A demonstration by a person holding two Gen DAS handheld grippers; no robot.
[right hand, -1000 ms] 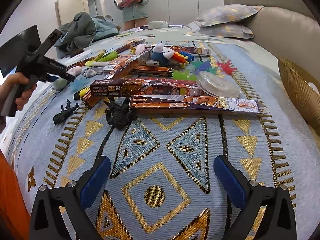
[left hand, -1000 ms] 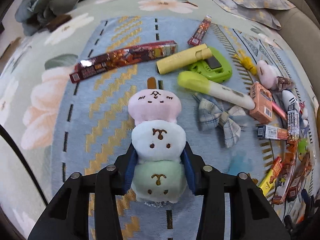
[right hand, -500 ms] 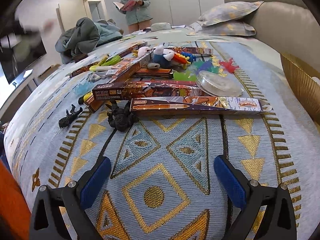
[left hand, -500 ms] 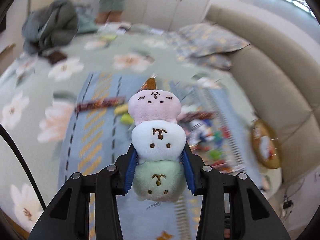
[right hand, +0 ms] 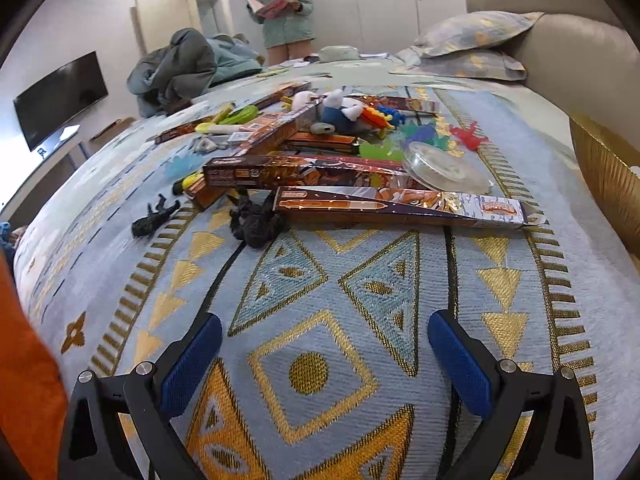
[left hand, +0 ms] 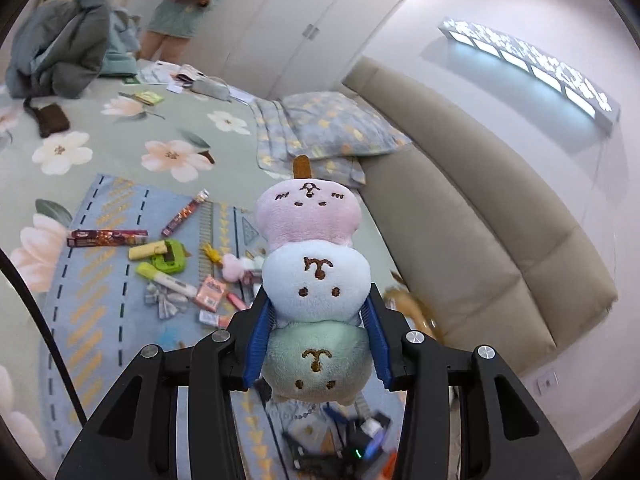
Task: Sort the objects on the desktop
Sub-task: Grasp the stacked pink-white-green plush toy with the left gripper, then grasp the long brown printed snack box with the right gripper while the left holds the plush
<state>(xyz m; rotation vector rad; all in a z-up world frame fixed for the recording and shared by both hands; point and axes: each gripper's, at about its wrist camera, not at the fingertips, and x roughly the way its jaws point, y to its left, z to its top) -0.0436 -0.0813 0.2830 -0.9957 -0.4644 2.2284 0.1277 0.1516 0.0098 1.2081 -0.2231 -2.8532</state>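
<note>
L gripper (left hand: 316, 344): clamped on plush skewer (left hand: 314, 276), held up off blanket, well above the clutter.
Plush axis: runs fwd along fingers, pink end far.
R gripper (right hand: 324, 356): wide, empty, low over rug (right hand: 312, 280); boxes (right hand: 400, 206) lie far of it.
Basket (left hand: 412, 312): just right of plush, prob drop spot.

plush skewer (left hand: 316, 280) – pink, white, green balls stacked, brown stick on top, upright in your left gripper's (left hand: 318, 344) blue pads, above the rug | long printed boxes (right hand: 400, 206) – flat, overlapping on the rug | small toys (right hand: 344, 110) behind, probably plastic figures
</note>
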